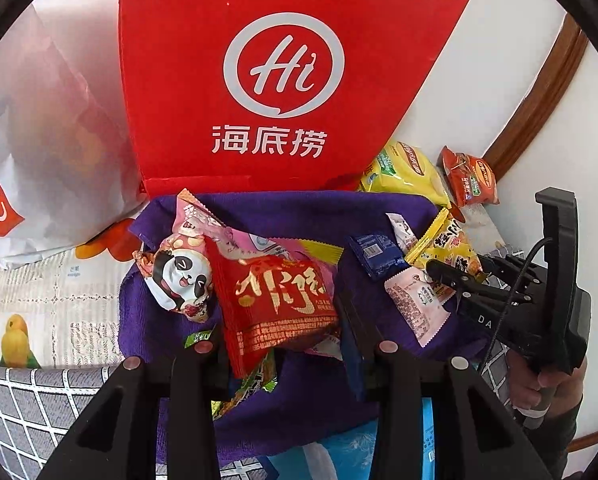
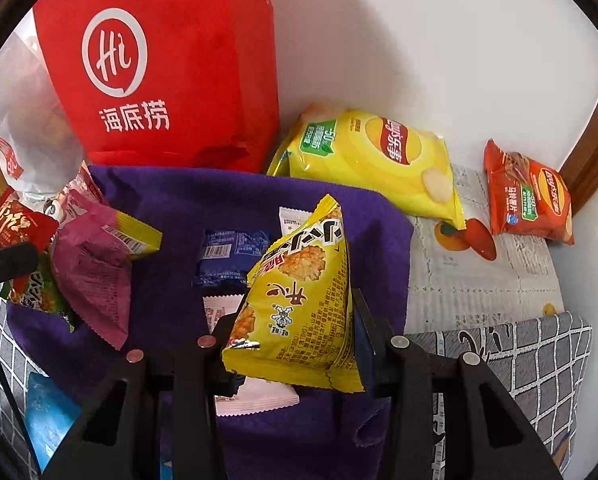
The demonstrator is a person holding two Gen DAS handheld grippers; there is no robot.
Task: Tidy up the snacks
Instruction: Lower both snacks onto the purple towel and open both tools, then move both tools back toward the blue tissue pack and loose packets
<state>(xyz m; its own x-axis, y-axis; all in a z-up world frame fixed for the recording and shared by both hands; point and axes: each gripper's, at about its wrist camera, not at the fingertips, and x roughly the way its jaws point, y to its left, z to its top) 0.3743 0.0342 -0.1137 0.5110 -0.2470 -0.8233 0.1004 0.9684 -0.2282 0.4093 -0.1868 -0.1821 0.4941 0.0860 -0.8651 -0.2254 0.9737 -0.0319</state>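
My left gripper [image 1: 287, 344] is shut on a red snack packet with gold lettering [image 1: 277, 300] and holds it above the purple cloth [image 1: 299, 408]. My right gripper [image 2: 295, 344] is shut on a yellow rice-cracker packet [image 2: 299, 300]; it also shows in the left wrist view [image 1: 451, 248]. A panda packet [image 1: 179, 280], a pink packet [image 2: 95, 272], a blue packet [image 2: 227, 256] and pale pink packets [image 1: 417, 304] lie on the cloth. The red packet shows at the far left of the right wrist view [image 2: 11, 224].
A tall red Haidilao bag [image 1: 275, 72] stands behind the cloth, a white plastic bag [image 1: 47, 128] to its left. A yellow Lay's chip bag [image 2: 379, 164] and an orange Lay's bag [image 2: 527, 196] lie by the white wall. A wooden rim [image 2: 595, 140] curves at the right.
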